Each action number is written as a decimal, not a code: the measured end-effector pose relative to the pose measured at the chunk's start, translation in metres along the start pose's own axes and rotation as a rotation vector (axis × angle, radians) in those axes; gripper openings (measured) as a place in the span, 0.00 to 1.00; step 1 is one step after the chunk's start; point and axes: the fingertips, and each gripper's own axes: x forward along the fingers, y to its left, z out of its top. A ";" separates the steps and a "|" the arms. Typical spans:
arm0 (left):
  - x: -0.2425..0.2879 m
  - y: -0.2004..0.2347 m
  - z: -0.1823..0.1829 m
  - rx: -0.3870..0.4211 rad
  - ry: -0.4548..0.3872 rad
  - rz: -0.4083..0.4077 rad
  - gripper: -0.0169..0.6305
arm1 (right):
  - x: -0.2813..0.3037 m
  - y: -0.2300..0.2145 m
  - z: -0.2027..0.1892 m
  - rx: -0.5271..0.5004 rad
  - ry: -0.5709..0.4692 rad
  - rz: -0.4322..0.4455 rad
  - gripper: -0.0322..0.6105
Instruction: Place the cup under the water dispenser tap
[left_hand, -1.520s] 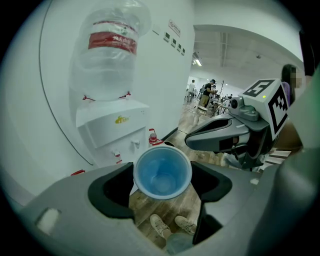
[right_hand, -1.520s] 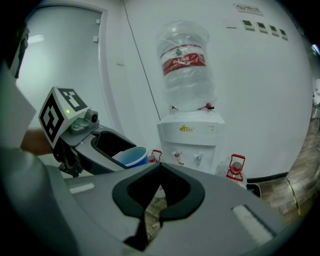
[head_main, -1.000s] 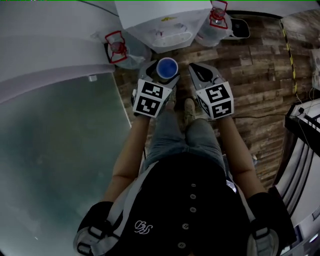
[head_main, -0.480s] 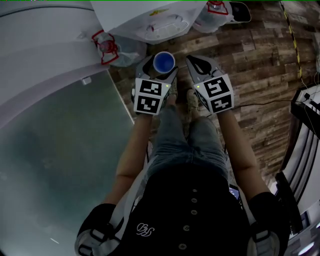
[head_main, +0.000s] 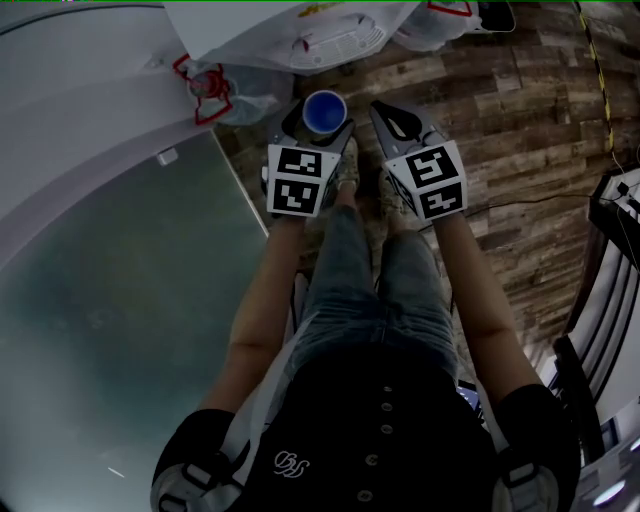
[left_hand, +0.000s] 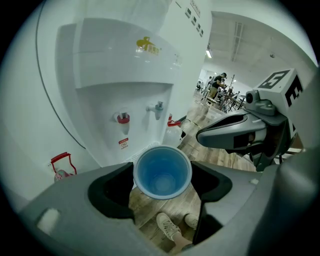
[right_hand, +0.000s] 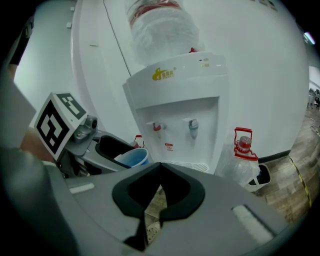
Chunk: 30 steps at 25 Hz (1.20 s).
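Note:
A blue cup (head_main: 324, 110) stands upright between the jaws of my left gripper (head_main: 322, 116), which is shut on its sides. In the left gripper view the cup (left_hand: 162, 172) is empty and sits in front of the white water dispenser (left_hand: 125, 75), below its red tap (left_hand: 122, 118) and grey tap (left_hand: 157, 106). My right gripper (head_main: 396, 122) hovers just right of the cup, shut with nothing in it. From the right gripper view (right_hand: 160, 167) the dispenser (right_hand: 175, 100), its drip tray (right_hand: 186, 164) and the cup (right_hand: 135, 157) lie ahead.
Water bottles with red handles (head_main: 215, 85) (right_hand: 245, 150) stand on the wooden floor on both sides of the dispenser. A frosted glass wall (head_main: 120, 300) runs along the left. The person's shoes (head_main: 350, 170) are under the grippers. A cable (head_main: 530, 205) lies to the right.
Both grippers have sunk lower in front of the dispenser, the cup still in the left one. In the head view the dispenser has slid toward the top edge.

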 end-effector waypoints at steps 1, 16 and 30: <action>0.004 0.002 -0.002 -0.001 0.001 0.004 0.59 | 0.004 -0.002 -0.002 -0.002 0.001 -0.001 0.05; 0.060 0.038 -0.015 0.017 0.040 0.056 0.59 | 0.050 -0.016 -0.014 0.039 0.005 -0.003 0.05; 0.105 0.069 -0.009 0.009 0.041 0.093 0.59 | 0.073 -0.020 -0.032 0.046 0.052 0.012 0.05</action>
